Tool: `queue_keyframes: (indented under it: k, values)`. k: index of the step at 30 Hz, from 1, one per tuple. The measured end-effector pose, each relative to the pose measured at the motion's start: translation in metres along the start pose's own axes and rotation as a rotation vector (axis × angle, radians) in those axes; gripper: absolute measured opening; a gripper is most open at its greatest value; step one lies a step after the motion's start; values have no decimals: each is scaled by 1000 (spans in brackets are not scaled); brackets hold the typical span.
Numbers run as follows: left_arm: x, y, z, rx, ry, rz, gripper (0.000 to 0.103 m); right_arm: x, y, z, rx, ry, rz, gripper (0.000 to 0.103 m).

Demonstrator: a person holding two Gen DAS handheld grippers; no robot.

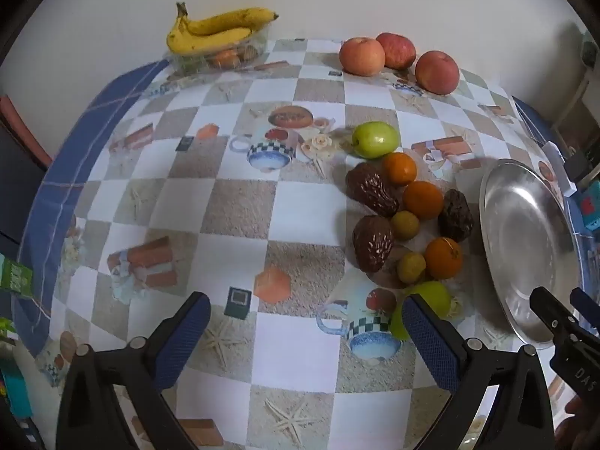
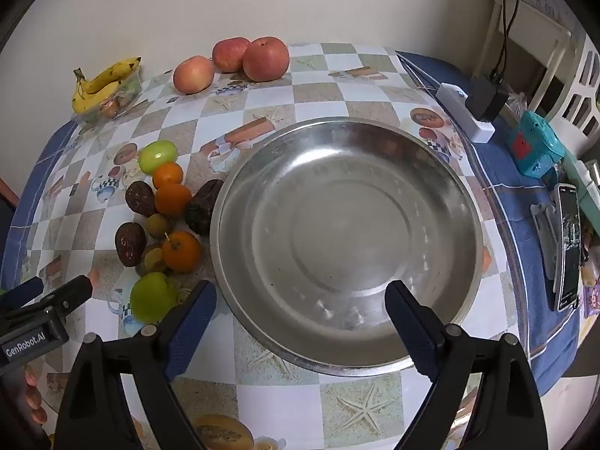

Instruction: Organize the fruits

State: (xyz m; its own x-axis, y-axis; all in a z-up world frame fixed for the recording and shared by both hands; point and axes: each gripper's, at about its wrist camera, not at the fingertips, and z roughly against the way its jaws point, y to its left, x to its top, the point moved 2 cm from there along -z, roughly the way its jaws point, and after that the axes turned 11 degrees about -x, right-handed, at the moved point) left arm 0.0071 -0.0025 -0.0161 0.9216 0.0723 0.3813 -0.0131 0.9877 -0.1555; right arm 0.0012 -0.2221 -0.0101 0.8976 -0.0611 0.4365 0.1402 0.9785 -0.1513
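Note:
A steel bowl (image 2: 345, 232) sits empty on the checked tablecloth; it also shows in the left wrist view (image 1: 525, 247). Left of it lies a cluster of oranges (image 2: 173, 199), dark brown fruits (image 2: 130, 243), small yellow-green fruits (image 2: 159, 225) and two green apples (image 2: 153, 297). The cluster shows in the left wrist view around an orange (image 1: 423, 199). Three red apples (image 2: 265, 59) stand at the back. My left gripper (image 1: 305, 333) is open and empty above the cloth, left of the cluster. My right gripper (image 2: 302, 324) is open and empty over the bowl's near rim.
Bananas (image 1: 217, 30) lie on a clear container of fruit at the back left. A white power strip with a black adapter (image 2: 483, 101), a teal box (image 2: 534, 146) and a phone (image 2: 568, 243) lie along the right table edge. A wall stands behind the table.

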Motion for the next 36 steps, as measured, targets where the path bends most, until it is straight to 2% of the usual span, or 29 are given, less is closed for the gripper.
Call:
queue_keyframes:
  k: [2,8,9,22,27,36]
  values:
    - [3,-9,1,39,-8,-33,103,0,0,0,-2,-1,2,92]
    - [-1,-17,1,9,-58,-45,103,0,0,-1,-3,-1,3,92]
    - [0,-7,0,-13,-53,-47,103,0,0,-1,-2,-1,2,92]
    - [3,1,-1,-82,-24,14,103,0,0,0,-1,-1,0,92]
    - [2,3,-3,-61,-20,15,103,0,-1,0,0,-2,-1,92]
    - [3,9,-2,-81,-27,41,103,1,0,1,1,-3,0,92]
